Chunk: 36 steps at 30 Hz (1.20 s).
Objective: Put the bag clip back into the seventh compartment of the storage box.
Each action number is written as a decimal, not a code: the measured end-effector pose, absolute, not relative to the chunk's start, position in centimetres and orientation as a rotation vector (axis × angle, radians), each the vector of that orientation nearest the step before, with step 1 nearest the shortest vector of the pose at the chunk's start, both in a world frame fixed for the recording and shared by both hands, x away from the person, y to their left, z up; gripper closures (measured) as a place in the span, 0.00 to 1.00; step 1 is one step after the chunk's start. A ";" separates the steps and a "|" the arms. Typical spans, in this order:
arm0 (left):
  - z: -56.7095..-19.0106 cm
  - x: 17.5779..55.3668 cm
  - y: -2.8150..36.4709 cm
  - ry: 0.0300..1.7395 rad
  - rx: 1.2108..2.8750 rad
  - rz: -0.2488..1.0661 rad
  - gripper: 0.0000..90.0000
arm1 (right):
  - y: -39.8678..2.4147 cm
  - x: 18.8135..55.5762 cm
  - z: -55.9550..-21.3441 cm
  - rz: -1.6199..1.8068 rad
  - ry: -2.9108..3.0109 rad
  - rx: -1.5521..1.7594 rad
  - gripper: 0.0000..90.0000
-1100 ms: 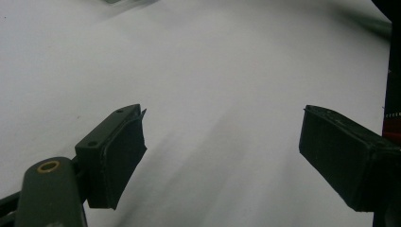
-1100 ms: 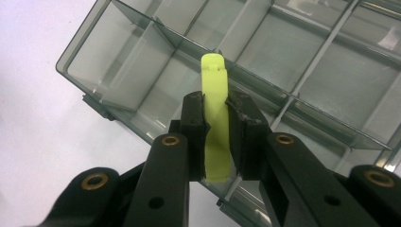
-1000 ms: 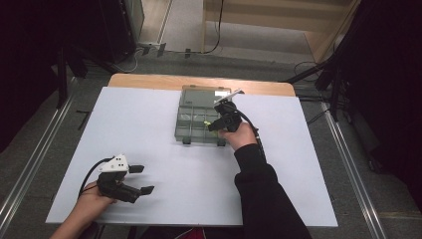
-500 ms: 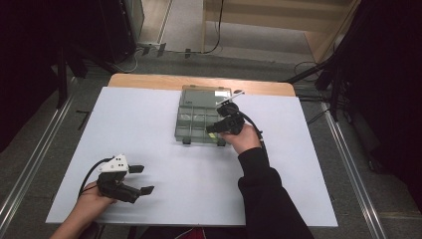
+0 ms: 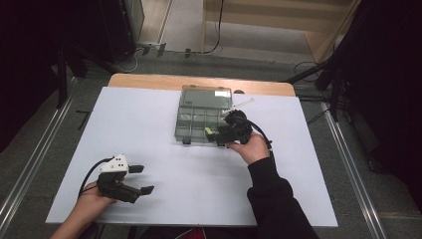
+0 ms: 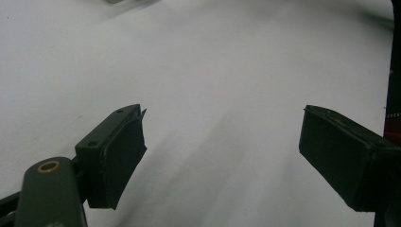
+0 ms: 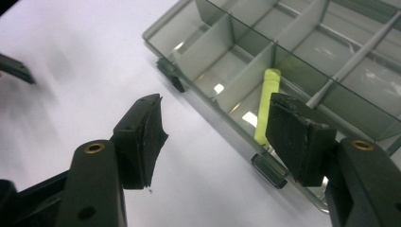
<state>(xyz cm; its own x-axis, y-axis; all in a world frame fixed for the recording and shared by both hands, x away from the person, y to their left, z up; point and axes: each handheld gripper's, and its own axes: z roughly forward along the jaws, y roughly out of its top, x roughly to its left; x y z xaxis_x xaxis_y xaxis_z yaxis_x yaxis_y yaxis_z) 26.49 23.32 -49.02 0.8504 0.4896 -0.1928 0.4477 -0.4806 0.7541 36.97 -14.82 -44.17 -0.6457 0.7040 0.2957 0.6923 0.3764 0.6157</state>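
The right gripper's fingers stand apart with nothing between them, and they have just been opening; one pad hangs over bare table, the other over the near edge of the box; in the high view this gripper sits at the box's near right corner, held by the right hand with its dark sleeve running back to the near edge.

The yellow-green stick lies flat in a compartment along the near wall of the box, just beyond the right gripper's pads and touched by neither; its long axis runs near to far across the compartment, one rounded end pointing to the far side, the other end toward the near wall; in the high view it shows as a small bright fleck at the gripper's tip.

The box is a clear grey tray split by dividers into several compartments, sitting on the far middle of the white table, with two dark latches on its near wall.

The left gripper rests at the near left corner, well apart from the box, in the left hand; its fingers are spread wide over bare white table and hold nothing.
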 end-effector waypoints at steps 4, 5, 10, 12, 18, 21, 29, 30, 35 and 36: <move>-49.0 26.5 23.3 0.680 2.144 0.060 0.16 | -15.0 36.3 -44.2 1.180 2.609 1.263 0.40; -49.0 26.5 23.3 0.679 2.144 0.058 0.16 | -15.0 36.1 -44.2 1.181 2.621 1.260 0.39; -49.0 26.6 23.3 0.673 2.147 0.058 0.16 | -15.1 35.4 -44.5 1.201 2.636 1.220 0.39; -48.9 26.6 23.3 0.673 2.145 0.053 0.16 | -15.3 35.3 -44.7 1.208 2.641 1.199 0.37; -48.9 26.6 23.3 0.672 2.144 0.053 0.16 | -15.7 34.8 -44.9 1.230 2.661 1.183 0.32; -48.9 26.6 23.3 0.671 2.144 0.053 0.16 | -15.9 34.4 -45.2 1.233 2.675 1.185 0.31; -48.9 26.6 23.3 0.670 2.144 0.055 0.16 | -16.5 33.0 -45.5 1.247 2.650 1.193 0.29; -49.0 26.6 23.3 0.670 2.144 0.055 0.16 | -16.6 32.9 -45.6 1.247 2.644 1.207 0.28; -48.9 26.6 23.3 0.671 2.147 0.056 0.16 | -17.0 32.1 -46.0 1.260 2.623 1.215 0.25; -49.0 26.6 23.3 0.672 2.145 0.055 0.16 | -17.1 31.9 -46.1 1.261 2.619 1.217 0.25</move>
<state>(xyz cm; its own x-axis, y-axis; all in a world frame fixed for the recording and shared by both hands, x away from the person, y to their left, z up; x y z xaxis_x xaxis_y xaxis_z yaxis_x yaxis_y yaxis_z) 26.59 23.26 -48.96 0.8536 0.4830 -0.1950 0.4449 -0.4813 0.7553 31.95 -17.10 -46.08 -0.7016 0.6381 0.3171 0.6458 0.3813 0.6614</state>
